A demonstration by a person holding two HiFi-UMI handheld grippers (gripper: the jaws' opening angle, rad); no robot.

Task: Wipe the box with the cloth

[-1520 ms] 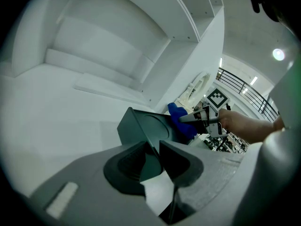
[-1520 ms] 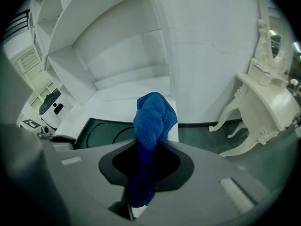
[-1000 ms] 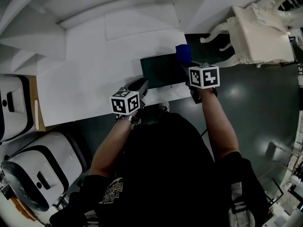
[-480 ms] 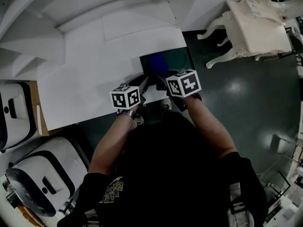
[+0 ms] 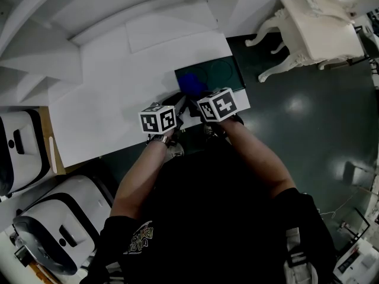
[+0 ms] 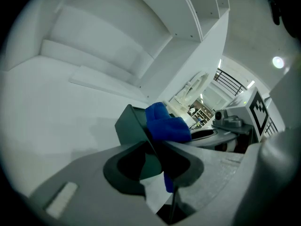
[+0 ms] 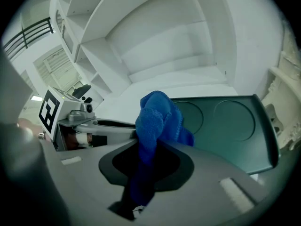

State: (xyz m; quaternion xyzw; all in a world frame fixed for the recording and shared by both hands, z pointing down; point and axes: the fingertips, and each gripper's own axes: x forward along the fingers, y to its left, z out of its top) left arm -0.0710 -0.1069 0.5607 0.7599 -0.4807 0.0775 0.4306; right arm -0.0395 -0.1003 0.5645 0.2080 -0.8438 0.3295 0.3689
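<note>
The person stands at the near edge of a white counter (image 5: pixel 118 93) with both arms stretched forward and the two tools close together. A dark green box (image 5: pixel 222 73) lies flat at the counter's right end, by the near edge, and its top has two round recesses side by side. The right claw (image 5: pixel 198 96) is clamped on a blue cloth (image 5: pixel 189 83). In the right gripper view the cloth (image 7: pixel 157 117) rises bunched from between the jaws of that claw (image 7: pixel 148 149) and sits over the left part of the box (image 7: pixel 230 126), next to the nearer recess. The left claw (image 5: pixel 179 103) is at the box's near left corner, just beside the right one. In the left gripper view its jaws (image 6: pixel 157 147) are drawn together on what looks like a thin edge of the box (image 6: pixel 129 124), with the cloth (image 6: pixel 167 124) humped right behind them. Each tool's marker cube shows in the other's camera, so they are nearly touching. Off to the right, on the dark floor, stands an ornate white chair (image 5: pixel 320 25), well apart from the counter.
</note>
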